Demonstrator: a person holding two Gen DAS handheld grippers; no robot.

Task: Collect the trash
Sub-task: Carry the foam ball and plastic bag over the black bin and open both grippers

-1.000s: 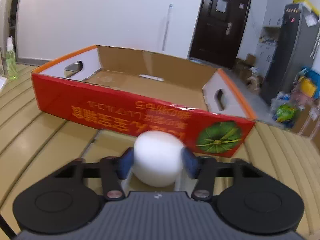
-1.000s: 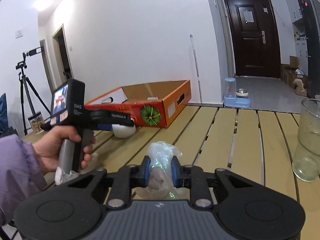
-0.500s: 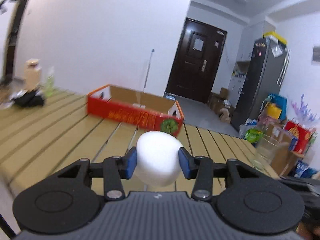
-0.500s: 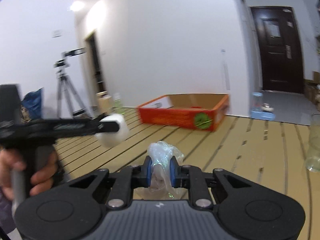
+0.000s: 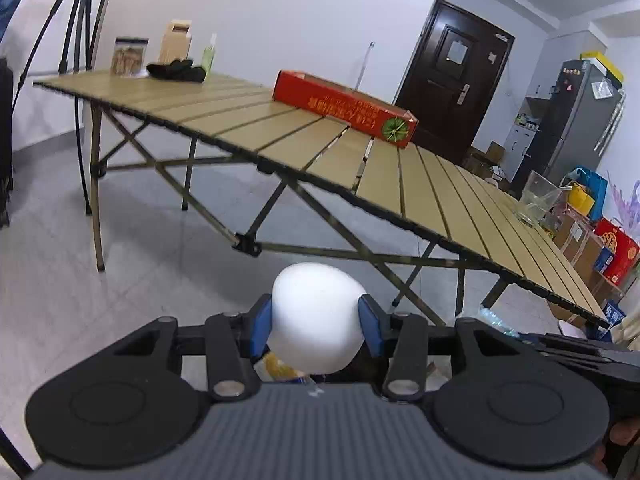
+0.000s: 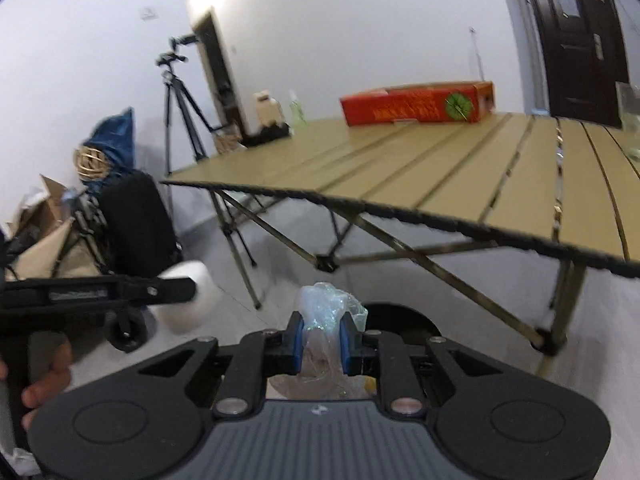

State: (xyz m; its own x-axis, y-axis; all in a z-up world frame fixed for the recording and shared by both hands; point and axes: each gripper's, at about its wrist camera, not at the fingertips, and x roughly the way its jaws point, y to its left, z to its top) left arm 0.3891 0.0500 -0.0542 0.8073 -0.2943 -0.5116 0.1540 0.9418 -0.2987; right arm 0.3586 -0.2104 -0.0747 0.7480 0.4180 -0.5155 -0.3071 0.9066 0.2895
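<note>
While below table edge (image 6: 400, 212), left jaws grip foam ball (image 5: 318, 322); right jaws grip plastic wrap (image 6: 326, 320).

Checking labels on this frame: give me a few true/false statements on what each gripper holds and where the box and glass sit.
1. The left gripper has its jaws shut on a white foam ball. True.
2. The right gripper is open and holds nothing. False: its jaws are shut on a crumpled clear plastic bag.
3. The red cardboard box stands on the slatted table. True.
4. The foam ball rests on the table top. False: it is held off the table, below its edge, with the floor behind it.
5. A clear glass stands on the table, apart from the box. True.
6. The dark door is wide open. False: it is closed.
</note>
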